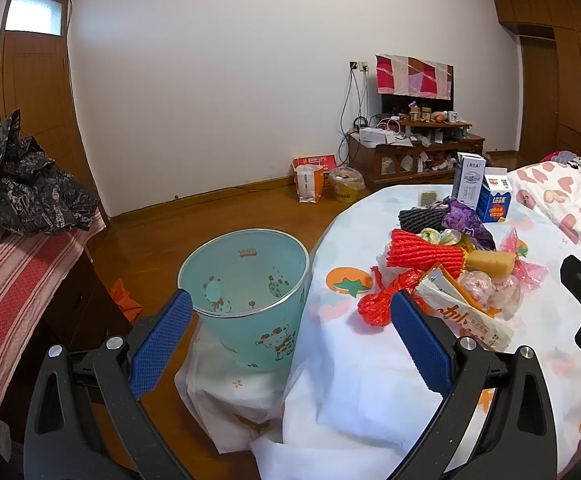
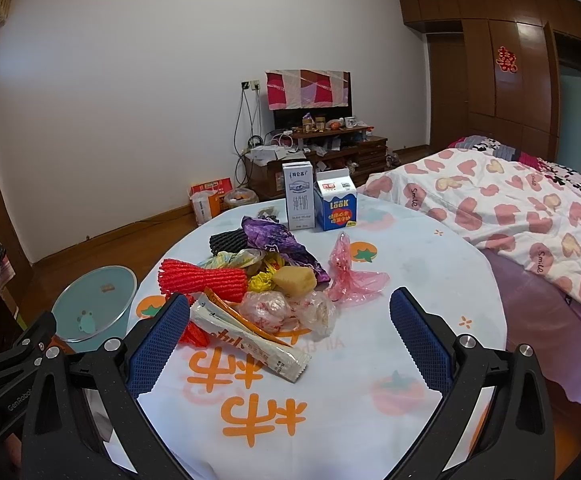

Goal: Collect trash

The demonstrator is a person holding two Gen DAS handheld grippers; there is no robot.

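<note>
Trash [image 1: 446,264] sits heaped on the table [image 1: 370,360] at two o'clock in the left wrist view, the mint bin [image 1: 246,280] just beside the table edge at twelve. The left gripper [image 1: 292,316] gapes wide, empty. The bin looks light; a nudge from a finger could tip it off its perch. Its inner wall reads "deer", inverted.

From the right wrist, the right gripper [image 2: 284,318] is spread wide, empty, with the white sachet [image 2: 246,330] between its fingers at eleven. Thin pink plastic [image 2: 348,276] may slip free. The blue carton [image 2: 336,206] at twelve reads "LOOK"; the left tool's arm shows "GenRobot".
</note>
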